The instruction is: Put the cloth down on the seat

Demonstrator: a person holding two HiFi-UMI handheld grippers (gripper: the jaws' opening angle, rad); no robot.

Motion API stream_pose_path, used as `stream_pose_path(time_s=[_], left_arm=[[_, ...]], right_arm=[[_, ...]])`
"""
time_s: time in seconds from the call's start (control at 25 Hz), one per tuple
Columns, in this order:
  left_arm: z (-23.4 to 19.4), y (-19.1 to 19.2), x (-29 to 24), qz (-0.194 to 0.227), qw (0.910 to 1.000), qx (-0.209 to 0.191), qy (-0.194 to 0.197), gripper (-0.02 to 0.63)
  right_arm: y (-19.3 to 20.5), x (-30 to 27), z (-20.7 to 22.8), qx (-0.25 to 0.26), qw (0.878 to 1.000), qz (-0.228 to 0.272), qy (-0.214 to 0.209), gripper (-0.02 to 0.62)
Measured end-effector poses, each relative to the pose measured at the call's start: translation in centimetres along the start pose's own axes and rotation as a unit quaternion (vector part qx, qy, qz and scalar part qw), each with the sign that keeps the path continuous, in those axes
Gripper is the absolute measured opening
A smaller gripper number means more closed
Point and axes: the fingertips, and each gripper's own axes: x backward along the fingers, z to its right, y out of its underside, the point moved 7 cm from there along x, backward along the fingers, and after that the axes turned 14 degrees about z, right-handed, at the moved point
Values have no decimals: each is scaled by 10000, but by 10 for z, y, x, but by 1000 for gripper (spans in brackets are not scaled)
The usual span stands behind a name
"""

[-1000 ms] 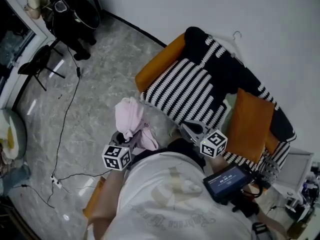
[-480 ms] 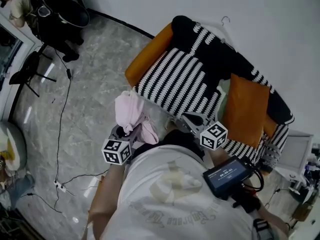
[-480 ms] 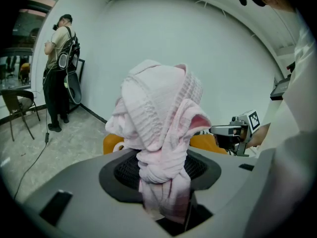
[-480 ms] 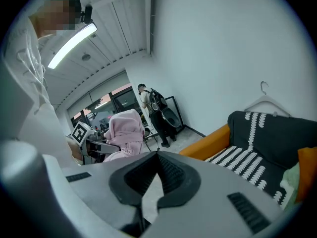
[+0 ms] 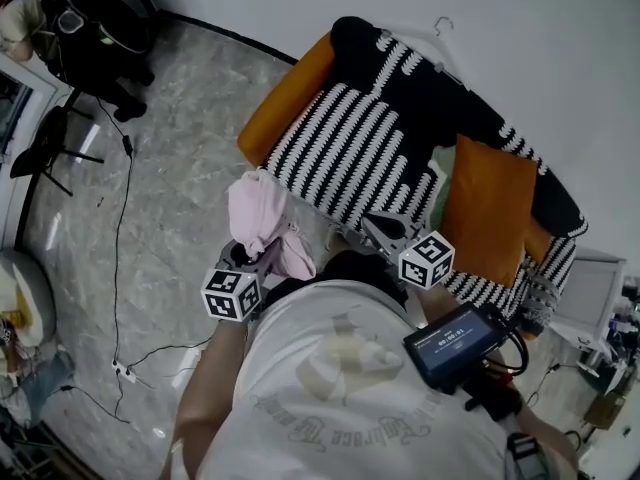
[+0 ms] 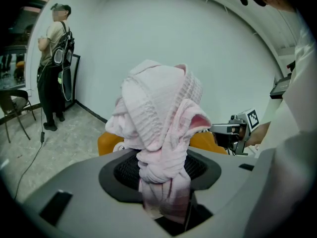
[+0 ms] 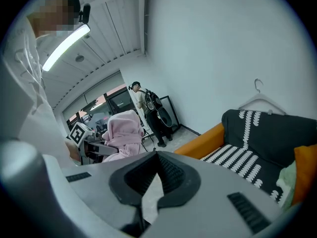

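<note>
A bunched pink cloth (image 5: 260, 216) stands up out of my left gripper (image 5: 262, 260), which is shut on its knotted lower end (image 6: 162, 180). It hangs over the marble floor, just left of the sofa's front corner. The seat (image 5: 365, 158) is an orange sofa under a black-and-white striped throw, ahead and to the right. My right gripper (image 5: 377, 231) hovers at the seat's front edge, jaws shut with nothing in them (image 7: 151, 182). The right gripper view also shows the cloth (image 7: 123, 129) off to its left.
An orange cushion (image 5: 492, 213) lies on the right half of the sofa, and a wire hanger (image 5: 441, 28) pokes up behind it. Another person (image 5: 85, 33) stands at the far left by a folding chair (image 5: 55, 138). A cable (image 5: 122, 228) runs across the floor.
Both grippers have eased toward the sofa, the left one still carrying the pink cloth. The sofa now sits nearer in the head view.
</note>
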Motion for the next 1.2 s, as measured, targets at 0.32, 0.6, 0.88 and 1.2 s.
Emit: stream_pose_path(time_s=[0.32, 0.6, 0.88, 1.2], left_arm=[[1, -23, -49, -175, 9998, -96, 84, 225], [7, -46, -102, -394, 9986, -243, 267, 225], [5, -67, -154, -590, 9967, -381, 408, 225], [-8, -82, -207, -793, 9954, -398, 350, 225]], right_arm=[[-14, -15, 41, -159, 9999, -18, 12, 15], [-23, -23, 85, -362, 9992, 52, 143, 15], [-34, -38, 131, -489, 9985, 122, 212, 15], [-52, -65, 182, -551, 9982, 163, 186, 15]])
